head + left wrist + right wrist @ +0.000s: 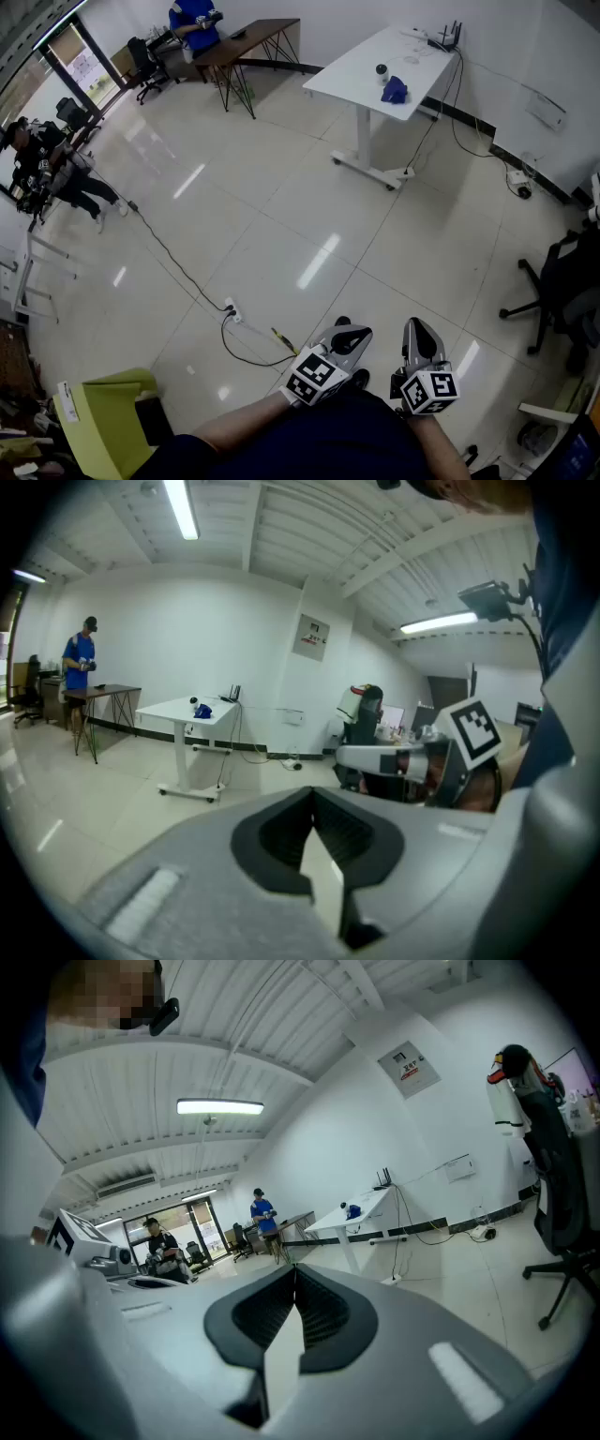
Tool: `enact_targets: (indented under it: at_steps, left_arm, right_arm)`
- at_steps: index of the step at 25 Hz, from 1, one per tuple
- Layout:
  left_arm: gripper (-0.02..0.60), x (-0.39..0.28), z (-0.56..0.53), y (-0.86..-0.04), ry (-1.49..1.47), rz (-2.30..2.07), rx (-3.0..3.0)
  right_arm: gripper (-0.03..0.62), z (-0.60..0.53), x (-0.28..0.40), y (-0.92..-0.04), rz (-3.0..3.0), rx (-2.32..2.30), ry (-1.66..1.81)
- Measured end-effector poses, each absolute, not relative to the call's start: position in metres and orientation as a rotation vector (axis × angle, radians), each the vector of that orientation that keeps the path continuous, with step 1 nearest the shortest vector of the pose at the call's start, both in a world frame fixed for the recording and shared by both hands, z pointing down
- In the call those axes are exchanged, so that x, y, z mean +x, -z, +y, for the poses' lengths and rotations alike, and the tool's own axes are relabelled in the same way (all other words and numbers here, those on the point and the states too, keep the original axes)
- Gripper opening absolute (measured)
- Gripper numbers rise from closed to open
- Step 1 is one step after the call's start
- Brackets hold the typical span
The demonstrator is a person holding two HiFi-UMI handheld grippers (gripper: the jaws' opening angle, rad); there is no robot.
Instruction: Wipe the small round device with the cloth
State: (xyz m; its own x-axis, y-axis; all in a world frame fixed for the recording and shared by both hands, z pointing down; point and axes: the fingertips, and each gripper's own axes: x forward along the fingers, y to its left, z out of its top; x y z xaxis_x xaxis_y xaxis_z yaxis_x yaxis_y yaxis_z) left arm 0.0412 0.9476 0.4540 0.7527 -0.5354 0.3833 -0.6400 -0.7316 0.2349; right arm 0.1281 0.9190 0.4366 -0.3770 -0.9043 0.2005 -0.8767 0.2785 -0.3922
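Two grippers sit nearest to us, held side by side close to the body at the bottom of the head view; the left gripper (345,328) has its jaws pressed together with nothing between them, and the right gripper (417,328) is likewise closed and empty; each one's own view shows us the ribbed pads meeting in a tight seam. Both point forward and slightly down over the pale tiled floor (309,225).

Just beyond the grippers we see a white power strip (232,309) on the floor, with a black cable (169,253) running away from it to the left; low on the left stands a green object (108,408) that we cannot identify; at the right edge is a dark office chair (553,291).

Well away across the room stands a white tabletop (375,66) on a wheeled frame; the small round device (382,69) rests on it, and the blue cloth (395,90) lies crumpled just beside the device, on the side nearer to us; neither gripper is near them. A black router (448,39) sits at the far end of the same tabletop.

Farther back, a person in blue (195,23) stands behind a brown table (248,37); another person (47,169) is at the far left.
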Motion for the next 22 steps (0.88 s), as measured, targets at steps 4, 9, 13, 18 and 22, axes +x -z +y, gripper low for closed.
enact_targets:
  at_steps: [4,9,13,18,22]
  left_arm:
    - [0.003,0.045,0.91,-0.452,-0.386,-0.891,2.577]
    - [0.003,0.031,0.851,-0.456,-0.343,-0.887,2.603]
    - [0.003,0.017,0.802,-0.449,-0.297,-0.89,2.602]
    - [0.003,0.002,0.757,-0.444,-0.245,-0.877,2.607]
    - [0.003,-0.017,0.728,-0.436,-0.183,-0.947,2.587]
  right_arm:
    - [0.012,0.883,0.132,-0.445,2.466,-1.738,0.707]
    - [0.012,0.826,0.12,-0.446,2.485,-1.763,0.71]
    - [0.012,0.783,0.106,-0.438,2.517,-1.781,0.681]
    - [0.012,0.741,0.091,-0.432,2.522,-1.817,0.657]
    - [0.012,0.718,0.074,-0.434,2.575,-1.804,0.667]
